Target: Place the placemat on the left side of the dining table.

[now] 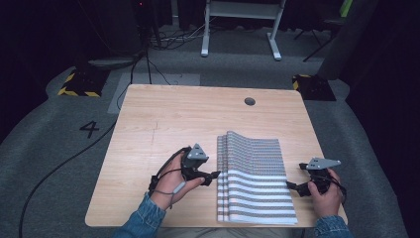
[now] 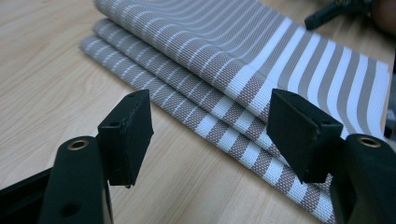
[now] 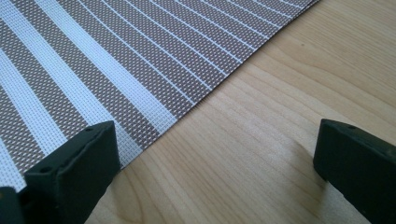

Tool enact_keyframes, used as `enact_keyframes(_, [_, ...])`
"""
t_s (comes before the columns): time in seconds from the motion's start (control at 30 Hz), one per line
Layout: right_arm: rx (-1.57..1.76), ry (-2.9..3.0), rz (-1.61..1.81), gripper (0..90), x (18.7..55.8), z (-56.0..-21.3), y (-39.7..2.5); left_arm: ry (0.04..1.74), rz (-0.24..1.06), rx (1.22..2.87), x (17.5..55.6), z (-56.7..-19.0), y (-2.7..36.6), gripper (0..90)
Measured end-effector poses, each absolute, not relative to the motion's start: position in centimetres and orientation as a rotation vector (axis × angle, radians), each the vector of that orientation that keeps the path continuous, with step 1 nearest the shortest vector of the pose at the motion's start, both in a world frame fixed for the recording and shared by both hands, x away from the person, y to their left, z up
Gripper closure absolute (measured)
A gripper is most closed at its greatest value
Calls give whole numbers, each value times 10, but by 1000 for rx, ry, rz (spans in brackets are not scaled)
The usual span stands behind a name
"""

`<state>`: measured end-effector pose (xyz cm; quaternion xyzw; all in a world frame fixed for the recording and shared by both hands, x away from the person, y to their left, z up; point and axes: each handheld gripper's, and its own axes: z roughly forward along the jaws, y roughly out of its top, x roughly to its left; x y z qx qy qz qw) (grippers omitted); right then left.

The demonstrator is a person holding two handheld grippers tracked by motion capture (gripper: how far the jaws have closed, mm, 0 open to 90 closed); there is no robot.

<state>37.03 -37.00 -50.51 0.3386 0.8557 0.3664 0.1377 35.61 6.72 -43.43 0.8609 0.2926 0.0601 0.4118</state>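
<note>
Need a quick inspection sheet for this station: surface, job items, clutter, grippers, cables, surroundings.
Surface: wooden table, round hole near far edge.
Job's things: striped mats, stacked, staggered left edges, lying flat.
Clutter: nothing seen.
Grippers: left hand-held gripper open, at the stack's left edge; right hand-held gripper open, at its right edge. Neither holds anything.
Cables: black cable across the floor at left; tangle behind the table.
Surroundings: grey carpet, floor mark 4, white frame, hazard-striped bases.
</note>
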Motion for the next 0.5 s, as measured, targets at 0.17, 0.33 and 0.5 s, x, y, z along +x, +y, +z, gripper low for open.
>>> enact_keyframes(0.17, [979, 2475, 1059, 4, 370, -505, -370, 748, 59, 2093, 363, -441, 47, 322])
enact_keyframes(0.33, [980, 2475, 1059, 4, 370, -505, -370, 721, 55, 2105, 361, -455, 33, 329])
enact_keyframes(0.5, [980, 2476, 1057, 3, 370, -505, -370, 727, 28, 2128, 362, -465, 27, 322])
